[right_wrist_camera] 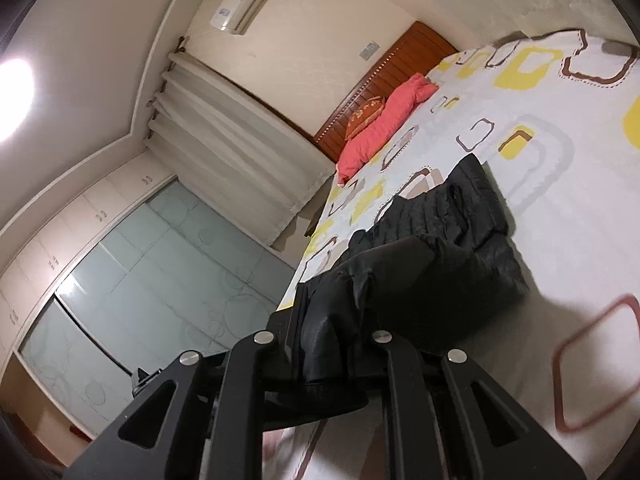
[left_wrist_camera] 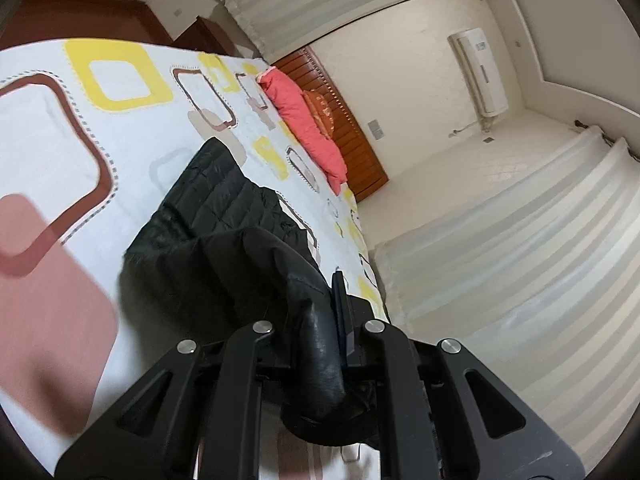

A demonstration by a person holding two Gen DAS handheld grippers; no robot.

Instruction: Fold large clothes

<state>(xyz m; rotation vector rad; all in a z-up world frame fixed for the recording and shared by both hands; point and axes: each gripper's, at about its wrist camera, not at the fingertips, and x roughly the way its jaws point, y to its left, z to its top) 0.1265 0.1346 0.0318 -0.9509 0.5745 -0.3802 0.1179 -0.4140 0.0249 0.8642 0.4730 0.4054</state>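
The left hand-held gripper (left_wrist_camera: 320,320) is clamped on an edge of the black quilted padded jacket (left_wrist_camera: 224,216), and the right hand-held gripper (right_wrist_camera: 332,332) grips another edge. The jacket lies bunched on the bed's white sheet with yellow and brown squares (left_wrist_camera: 120,128), well apart from the coral-pink pillow (right_wrist_camera: 384,128).

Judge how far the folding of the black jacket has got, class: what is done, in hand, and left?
Done: black jacket lies on the bed sheet. In hand: left gripper and right gripper each pinch its near edge, lifted. Left: carry that edge over and flatten; no neat fold shows.
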